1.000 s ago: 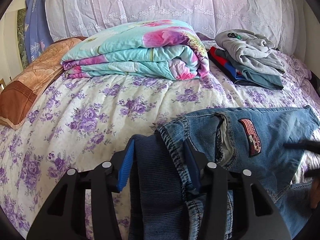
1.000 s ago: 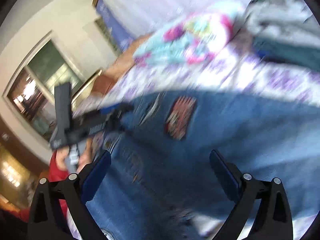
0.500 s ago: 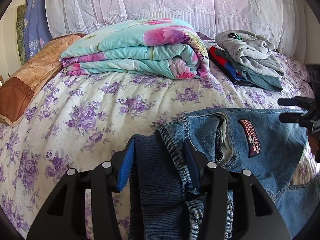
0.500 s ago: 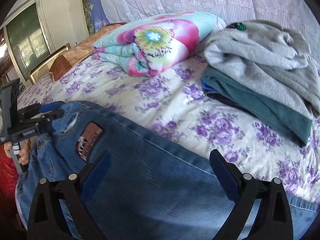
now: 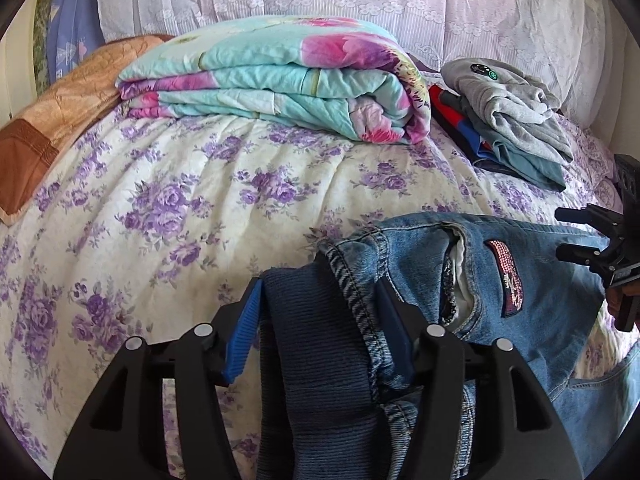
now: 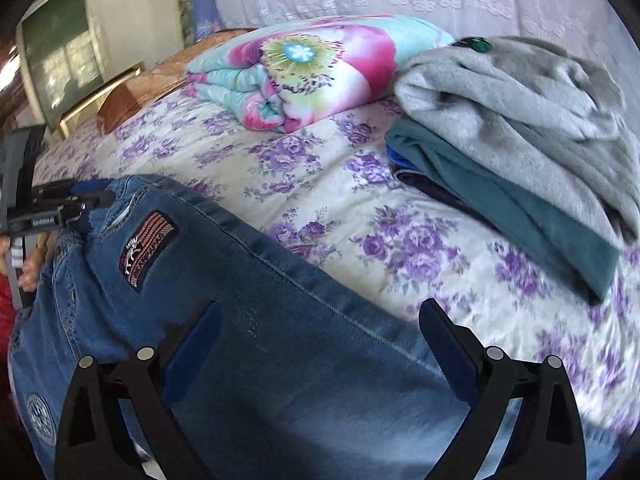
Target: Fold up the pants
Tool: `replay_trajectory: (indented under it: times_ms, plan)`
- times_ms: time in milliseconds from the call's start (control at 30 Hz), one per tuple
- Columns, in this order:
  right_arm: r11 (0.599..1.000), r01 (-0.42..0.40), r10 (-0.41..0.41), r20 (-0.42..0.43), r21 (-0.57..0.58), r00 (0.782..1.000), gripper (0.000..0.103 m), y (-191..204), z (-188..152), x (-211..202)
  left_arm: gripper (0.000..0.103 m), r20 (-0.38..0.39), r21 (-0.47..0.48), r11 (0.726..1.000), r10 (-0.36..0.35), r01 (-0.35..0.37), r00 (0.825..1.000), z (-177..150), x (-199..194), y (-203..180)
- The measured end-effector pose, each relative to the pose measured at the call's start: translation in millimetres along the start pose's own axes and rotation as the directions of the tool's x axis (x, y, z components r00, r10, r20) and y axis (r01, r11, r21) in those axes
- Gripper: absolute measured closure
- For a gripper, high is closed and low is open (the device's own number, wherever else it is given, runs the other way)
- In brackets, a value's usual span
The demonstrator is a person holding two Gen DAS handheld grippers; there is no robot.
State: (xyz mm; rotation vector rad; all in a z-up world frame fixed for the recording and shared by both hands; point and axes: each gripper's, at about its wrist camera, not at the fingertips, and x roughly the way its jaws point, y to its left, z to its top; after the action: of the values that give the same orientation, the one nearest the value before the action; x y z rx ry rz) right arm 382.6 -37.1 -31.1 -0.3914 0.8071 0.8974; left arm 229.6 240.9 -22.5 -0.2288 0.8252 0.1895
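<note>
Blue jeans (image 5: 532, 280) with a red patch lie on the flowered bed. My left gripper (image 5: 320, 320) is shut on the bunched waistband (image 5: 320, 344) of the jeans at their left end; it also shows at the far left of the right wrist view (image 6: 80, 200). My right gripper (image 6: 320, 344) is open, its fingers (image 6: 448, 344) spread just above the denim leg (image 6: 280, 360), holding nothing. It shows at the right edge of the left wrist view (image 5: 588, 236).
A folded turquoise and pink quilt (image 5: 280, 76) lies at the back of the bed (image 5: 160, 208). A pile of grey and teal clothes (image 5: 516, 112) sits back right. An orange pillow (image 5: 52, 120) lies back left. A lace curtain hangs behind.
My right gripper swung up from pointing down at the jeans, then settled low over the leg and nearer the clothes pile. My left gripper kept its hold and place.
</note>
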Motion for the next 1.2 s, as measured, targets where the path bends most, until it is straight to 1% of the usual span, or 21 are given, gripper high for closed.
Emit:
replay_trajectory:
  times_ms: [100, 167, 233, 300, 367, 400, 533, 567, 600, 667, 733, 833, 867, 900, 933, 967, 1000, 1033, 1067, 1100, 1200]
  plan:
    - [0.997, -0.023, 0.019, -0.042, -0.077, 0.999, 0.004, 1, 6, 8, 0.045, -0.018, -0.025, 0.999, -0.026, 0.025, 1.0, 1, 4, 4]
    - [0.993, -0.045, 0.036, -0.077, -0.112, 0.996, 0.004, -2, 8, 15, 0.041, -0.035, -0.055, 0.997, -0.051, 0.049, 0.998, 1, 7, 10]
    - [0.991, -0.078, 0.066, -0.11, -0.11, 0.992, 0.004, -8, 6, 23, 0.03, -0.058, -0.101, 0.992, -0.078, 0.072, 0.995, 3, 14, 18]
    - [0.989, -0.128, 0.115, -0.162, -0.074, 0.98, 0.003, -15, -1, 37, 0.025, -0.079, -0.152, 0.983, -0.117, 0.105, 0.99, 4, 20, 26]
    - [0.987, -0.146, 0.139, -0.103, -0.064, 0.985, 0.003, -18, -9, 37, 0.024, -0.083, -0.178, 0.975, -0.152, 0.135, 0.985, 6, 25, 31]
    - [0.987, -0.147, 0.14, -0.1, -0.066, 0.985, 0.003, -18, -10, 36, 0.024, -0.082, -0.181, 0.973, -0.159, 0.143, 0.984, 7, 26, 32]
    - [0.982, -0.154, 0.14, -0.122, -0.111, 0.983, 0.003, -15, -11, 35, 0.025, -0.081, -0.167, 0.972, -0.179, 0.164, 0.981, 8, 28, 29]
    - [0.979, -0.159, 0.141, -0.136, -0.132, 0.981, 0.003, -14, -11, 33, 0.028, -0.08, -0.163, 0.971, -0.188, 0.173, 0.979, 9, 27, 29]
    - [0.976, -0.165, 0.144, -0.152, -0.14, 0.978, 0.003, -15, -9, 33, 0.038, -0.078, -0.156, 0.968, -0.212, 0.198, 0.974, 9, 27, 28]
    - [0.975, -0.184, 0.161, -0.172, -0.126, 0.972, 0.003, -21, -8, 34, 0.041, -0.069, -0.15, 0.966, -0.223, 0.21, 0.972, 10, 26, 27]
    - [0.975, -0.19, 0.169, -0.164, -0.119, 0.972, 0.003, -23, -9, 35, 0.044, -0.067, -0.158, 0.961, -0.24, 0.227, 0.968, 10, 27, 29]
    - [0.976, -0.178, 0.161, -0.142, -0.121, 0.977, 0.004, -22, -13, 35, 0.045, -0.063, -0.179, 0.952, -0.264, 0.249, 0.963, 12, 29, 33]
    - [0.978, -0.175, 0.159, -0.14, -0.113, 0.977, 0.009, -22, -14, 33, 0.045, -0.062, -0.184, 0.95, -0.269, 0.254, 0.961, 12, 29, 34]
    - [0.98, -0.166, 0.151, -0.137, -0.105, 0.979, 0.019, -22, -13, 32, 0.045, -0.06, -0.193, 0.946, -0.277, 0.261, 0.959, 12, 29, 36]
    - [0.984, -0.155, 0.143, -0.135, -0.091, 0.981, 0.026, -22, -13, 28, 0.045, -0.058, -0.204, 0.941, -0.287, 0.27, 0.956, 12, 30, 38]
    - [0.984, -0.16, 0.148, -0.135, -0.079, 0.98, 0.048, -22, -13, 23, 0.045, -0.059, -0.213, 0.938, -0.294, 0.275, 0.954, 12, 31, 39]
    - [0.984, -0.163, 0.152, -0.131, -0.077, 0.98, 0.066, -21, -13, 18, 0.045, -0.06, -0.225, 0.933, -0.301, 0.281, 0.952, 13, 32, 41]
    - [0.986, -0.15, 0.14, -0.128, -0.075, 0.982, 0.074, -21, -14, 12, 0.045, -0.06, -0.229, 0.932, -0.302, 0.281, 0.951, 13, 32, 41]
    - [0.985, -0.153, 0.143, -0.124, -0.074, 0.982, 0.086, -21, -16, 7, 0.045, -0.059, -0.23, 0.932, -0.3, 0.279, 0.952, 13, 32, 41]
    - [0.984, -0.162, 0.152, -0.122, -0.076, 0.981, 0.09, -20, -19, 2, 0.045, -0.059, -0.229, 0.933, -0.298, 0.278, 0.953, 13, 33, 41]
    - [0.984, -0.147, 0.136, -0.103, -0.099, 0.985, 0.092, -10, -23, -9, 0.045, -0.053, -0.242, 0.928, -0.305, 0.284, 0.951, 14, 35, 43]
